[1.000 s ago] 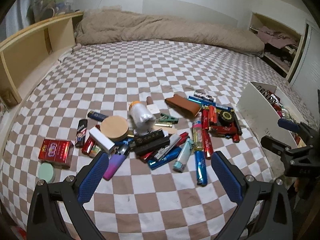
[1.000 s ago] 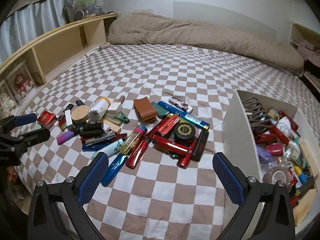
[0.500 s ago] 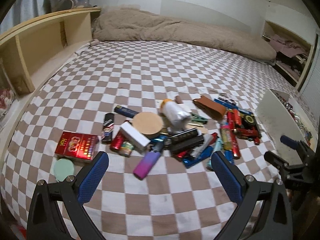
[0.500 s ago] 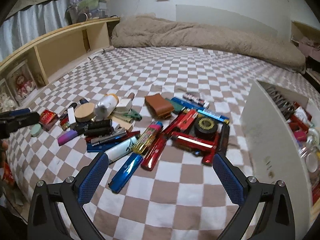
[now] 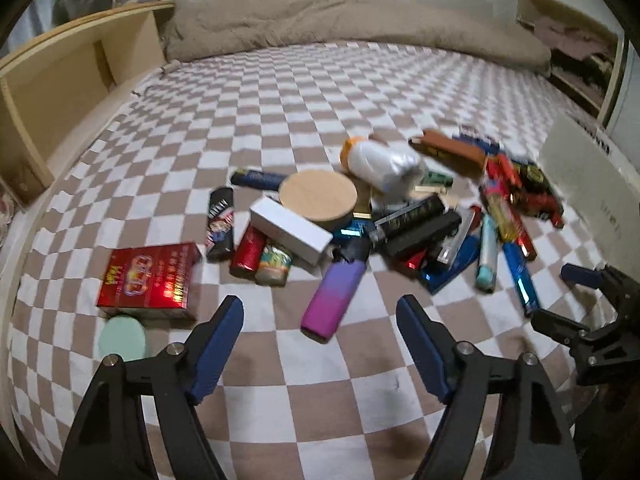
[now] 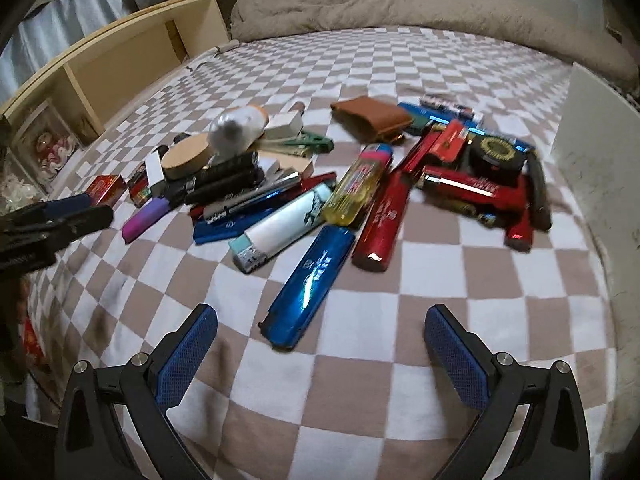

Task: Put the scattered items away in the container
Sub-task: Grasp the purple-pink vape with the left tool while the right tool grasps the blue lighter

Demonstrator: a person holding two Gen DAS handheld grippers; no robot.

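Red box (image 5: 150,278) gold lettering blurred, unreadable; left claw (image 5: 320,326) narrowing, empty; right claw (image 6: 320,332) apart.

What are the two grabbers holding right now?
Nothing. The left gripper has just been closing its jaws a little, but only bedsheet shows between them. The right gripper is open too, just short of the blue lighter.

- A bedroom in a home.
- A wide bed (image 5: 360,92) fills both views, covered in a brown-and-white checkered sheet.
- A rumpled beige duvet (image 6: 400,4) lies bunched along its far edge, against a pale wall.
- A light wooden shelf unit (image 6: 132,52) with open compartments runs along one side of the bed.
- Folded clothes sit in an open closet nook (image 5: 576,52) at the far corner.
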